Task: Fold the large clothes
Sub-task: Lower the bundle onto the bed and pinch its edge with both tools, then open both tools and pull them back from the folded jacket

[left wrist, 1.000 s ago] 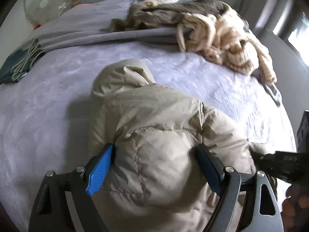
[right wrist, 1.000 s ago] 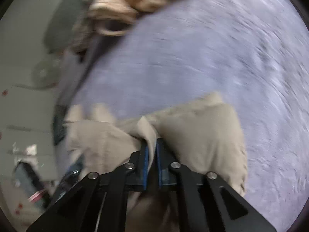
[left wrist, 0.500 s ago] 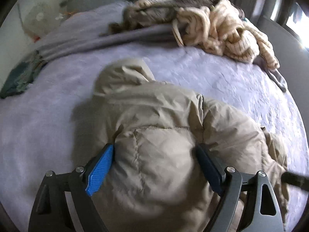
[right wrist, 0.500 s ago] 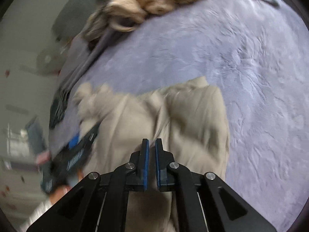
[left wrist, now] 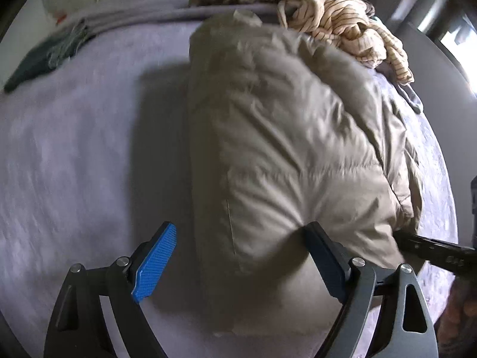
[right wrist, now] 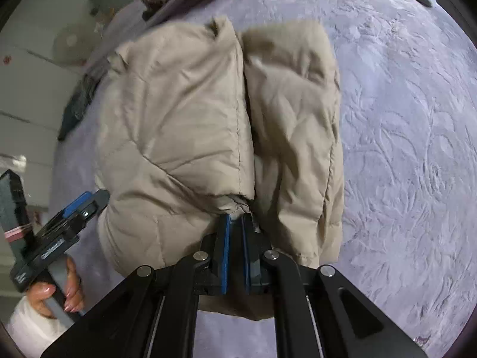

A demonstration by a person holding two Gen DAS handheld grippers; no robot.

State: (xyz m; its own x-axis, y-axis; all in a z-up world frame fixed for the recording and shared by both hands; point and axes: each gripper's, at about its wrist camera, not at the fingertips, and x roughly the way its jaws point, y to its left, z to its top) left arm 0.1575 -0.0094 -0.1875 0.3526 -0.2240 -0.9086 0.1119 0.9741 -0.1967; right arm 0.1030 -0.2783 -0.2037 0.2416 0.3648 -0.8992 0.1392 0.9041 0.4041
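A beige puffer jacket (left wrist: 283,137) lies folded into a thick bundle on the lavender bed cover (left wrist: 74,155). It also shows in the right wrist view (right wrist: 190,125). My left gripper (left wrist: 238,256) is open, its jaws wide apart around the near end of the bundle; the right finger presses into the fabric and the left one stands clear of it. My right gripper (right wrist: 235,223) is shut on a pinched edge of the jacket at its near end. The left gripper also shows in the right wrist view (right wrist: 74,211) at the bundle's left side.
A heap of cream and brown clothes (left wrist: 337,18) lies at the far side of the bed. A folded grey blanket (left wrist: 143,15) and a dark green cloth (left wrist: 44,56) lie at the far left. The bed cover (right wrist: 402,149) stretches to the right.
The jacket's near part has been lifted and carried over toward the hood, so the bundle is now thicker and shorter. My right gripper still grips the jacket edge. The left jaws stay wide.
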